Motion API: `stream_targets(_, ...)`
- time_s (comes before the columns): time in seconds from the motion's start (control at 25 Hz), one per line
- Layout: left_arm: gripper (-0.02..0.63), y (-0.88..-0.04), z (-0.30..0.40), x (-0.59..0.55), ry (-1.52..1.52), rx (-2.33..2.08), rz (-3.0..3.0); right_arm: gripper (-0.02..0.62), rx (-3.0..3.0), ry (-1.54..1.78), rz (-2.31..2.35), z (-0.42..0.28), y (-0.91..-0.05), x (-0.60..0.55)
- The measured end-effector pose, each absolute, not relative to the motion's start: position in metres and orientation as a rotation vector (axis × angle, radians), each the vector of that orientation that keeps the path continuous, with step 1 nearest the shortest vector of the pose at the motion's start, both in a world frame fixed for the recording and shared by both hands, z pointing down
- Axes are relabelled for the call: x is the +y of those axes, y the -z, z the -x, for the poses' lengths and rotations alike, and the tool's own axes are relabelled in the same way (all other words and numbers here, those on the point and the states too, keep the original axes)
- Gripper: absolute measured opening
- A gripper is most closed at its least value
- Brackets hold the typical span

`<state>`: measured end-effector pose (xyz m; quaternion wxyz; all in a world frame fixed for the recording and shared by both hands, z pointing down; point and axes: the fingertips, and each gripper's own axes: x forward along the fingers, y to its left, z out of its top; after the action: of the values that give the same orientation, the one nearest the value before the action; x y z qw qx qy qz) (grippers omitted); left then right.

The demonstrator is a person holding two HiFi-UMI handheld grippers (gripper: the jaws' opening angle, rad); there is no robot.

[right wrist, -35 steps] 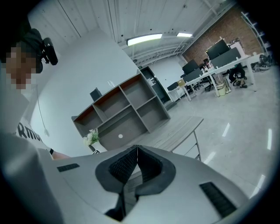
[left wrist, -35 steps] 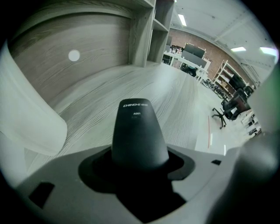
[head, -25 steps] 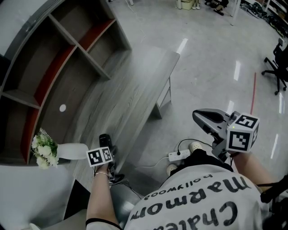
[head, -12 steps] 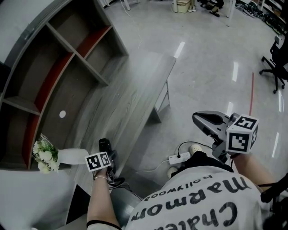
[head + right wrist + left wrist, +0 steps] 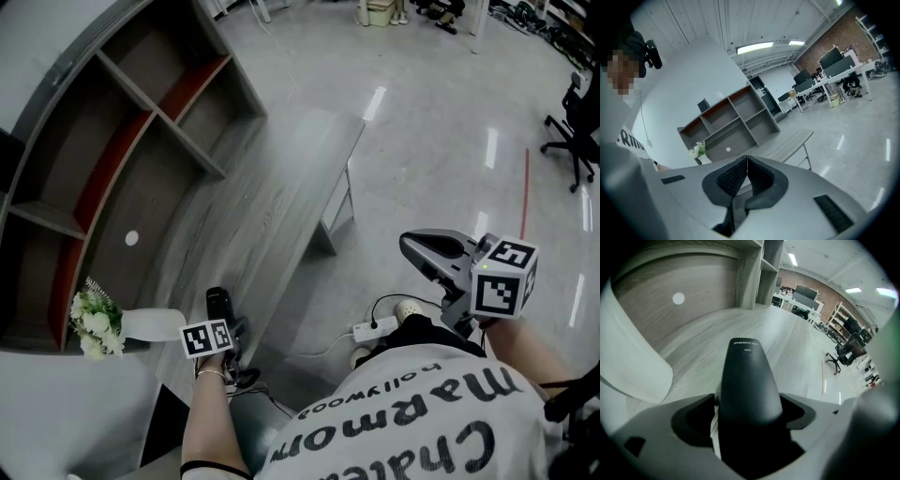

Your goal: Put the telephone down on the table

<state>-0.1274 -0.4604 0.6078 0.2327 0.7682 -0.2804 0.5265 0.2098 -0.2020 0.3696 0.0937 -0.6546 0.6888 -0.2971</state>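
Head view, table: a long grey wood-grain table (image 5: 281, 202) runs beside a shelf unit (image 5: 122, 141). A white vase (image 5: 150, 321) of flowers (image 5: 91, 321) stands at its near end.
Head view, left gripper: the left gripper (image 5: 225, 328) points steeply down over the table's near end, just beside the vase. The black telephone (image 5: 218, 304) shows above its marker cube (image 5: 207, 337).
Head view, right gripper: the right gripper (image 5: 412, 248) is well apart from the table, over the glossy floor (image 5: 431, 122) and near a power strip (image 5: 375, 326).
Left gripper view, jaws: wide apart, with the telephone (image 5: 747, 371) standing between them. A pale gap shows between the handset and the left-hand pad, so the grip is loose. Only this view shows that.
Left gripper view, telephone's place: its far end reaches out over the table (image 5: 708, 338). Whether it rests on the wood cannot be told.
Right gripper view, jaws: the right gripper (image 5: 746, 161) is closed, its ribbed pads (image 5: 733, 178) meeting in a thin line.
Right gripper view, extra: it shows the shelf unit (image 5: 736, 122) and table (image 5: 787, 140) side-on, and distant desks (image 5: 834, 75), which the head view lacks.
Change, left: the jaws have just been opening round the telephone. The gripper is at the same spot at the table's near end.
Change, right: the gripper has not shifted.
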Motion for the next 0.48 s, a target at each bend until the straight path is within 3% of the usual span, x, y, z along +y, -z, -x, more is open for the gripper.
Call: stream_targets(0.48,0.402,-0.597,0.137,-0.468,-1.37,-0.914,-2.147,0.012,2.047,0.872,1.946,-0.198,-0.369,-0.186)
